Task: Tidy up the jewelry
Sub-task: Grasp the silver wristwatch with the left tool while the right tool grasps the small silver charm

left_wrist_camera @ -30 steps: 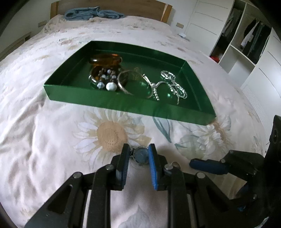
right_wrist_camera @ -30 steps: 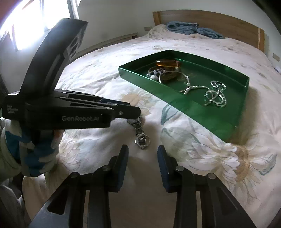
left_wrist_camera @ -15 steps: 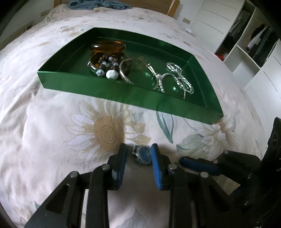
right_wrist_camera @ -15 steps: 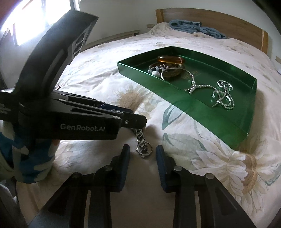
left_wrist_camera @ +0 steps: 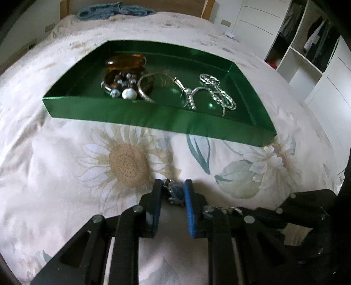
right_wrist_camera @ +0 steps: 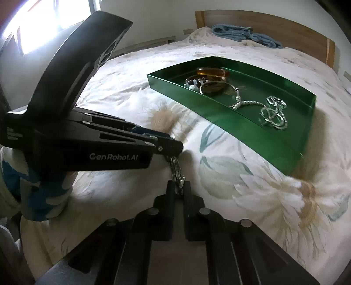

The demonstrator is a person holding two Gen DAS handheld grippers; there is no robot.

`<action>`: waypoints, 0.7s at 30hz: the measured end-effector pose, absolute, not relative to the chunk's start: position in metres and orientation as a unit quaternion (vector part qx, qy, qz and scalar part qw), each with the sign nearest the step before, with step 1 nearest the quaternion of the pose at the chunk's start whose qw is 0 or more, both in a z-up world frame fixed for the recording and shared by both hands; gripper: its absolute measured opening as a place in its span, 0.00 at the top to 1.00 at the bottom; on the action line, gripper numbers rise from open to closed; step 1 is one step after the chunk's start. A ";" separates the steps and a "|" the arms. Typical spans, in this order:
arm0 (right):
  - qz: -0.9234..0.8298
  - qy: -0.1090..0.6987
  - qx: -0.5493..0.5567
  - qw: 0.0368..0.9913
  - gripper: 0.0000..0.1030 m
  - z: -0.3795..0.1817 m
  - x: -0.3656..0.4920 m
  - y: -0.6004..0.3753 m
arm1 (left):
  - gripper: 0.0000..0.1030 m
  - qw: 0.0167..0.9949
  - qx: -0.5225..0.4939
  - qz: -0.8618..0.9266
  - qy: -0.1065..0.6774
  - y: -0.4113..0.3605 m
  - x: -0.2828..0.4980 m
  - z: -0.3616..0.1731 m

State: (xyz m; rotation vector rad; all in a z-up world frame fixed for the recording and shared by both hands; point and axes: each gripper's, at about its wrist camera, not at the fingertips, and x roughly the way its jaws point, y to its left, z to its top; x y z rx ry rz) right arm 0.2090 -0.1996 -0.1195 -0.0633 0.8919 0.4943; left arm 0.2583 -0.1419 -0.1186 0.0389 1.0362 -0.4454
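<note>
A silver wristwatch with a blue dial (left_wrist_camera: pixel 175 193) is held between both grippers above the flowered bedspread. My left gripper (left_wrist_camera: pixel 172 186) is shut on the watch case. My right gripper (right_wrist_camera: pixel 178 186) is shut on the end of the watch's metal band (right_wrist_camera: pixel 176 171). The left gripper also shows in the right wrist view (right_wrist_camera: pixel 173 149), side on. A shallow green tray (left_wrist_camera: pixel 153 116) lies further up the bed with an amber bangle (left_wrist_camera: pixel 126 62), a beaded bracelet (left_wrist_camera: pixel 119 84), a silver bangle (left_wrist_camera: pixel 144 87) and silver chains (left_wrist_camera: pixel 210 94) inside.
The tray also shows in the right wrist view (right_wrist_camera: pixel 221 125). A folded blue towel (left_wrist_camera: pixel 114 9) lies by the wooden headboard. White wardrobes with open shelves (left_wrist_camera: pixel 307 46) stand to the right of the bed.
My right gripper has moved forward and shut on the dangling watch band. The left gripper has stayed shut on the watch and tilted slightly.
</note>
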 end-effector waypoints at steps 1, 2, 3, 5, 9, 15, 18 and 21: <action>0.235 0.426 -0.029 0.873 0.94 -0.118 0.206 -0.202 | 0.86 0.846 0.013 -0.213 0.488 -0.141 0.256 -0.116; 0.232 0.425 -0.029 0.874 0.94 -0.117 0.202 -0.204 | 0.87 0.847 0.009 -0.213 0.488 -0.140 0.255 -0.115; 0.230 0.425 -0.029 0.875 0.94 -0.116 0.199 -0.206 | 0.87 0.847 0.006 -0.212 0.487 -0.138 0.254 -0.113; 0.224 0.425 -0.028 0.877 0.94 -0.113 0.193 -0.210 | 0.88 0.850 0.006 -0.211 0.483 -0.136 0.248 -0.109; 0.215 0.421 -0.025 0.881 0.94 -0.106 0.177 -0.216 | 0.89 0.854 0.006 -0.209 0.477 -0.128 0.234 -0.099; 0.205 0.408 -0.022 0.890 0.94 -0.089 0.150 -0.221 | 0.90 0.862 0.003 -0.203 0.464 -0.116 0.212 -0.081; 0.199 0.399 -0.020 0.895 0.94 -0.079 0.137 -0.224 | 0.90 0.866 0.002 -0.203 0.456 -0.111 0.200 -0.071; 0.194 0.391 -0.020 0.900 0.94 -0.069 0.124 -0.225 | 0.90 0.871 0.001 -0.204 0.447 -0.106 0.187 -0.062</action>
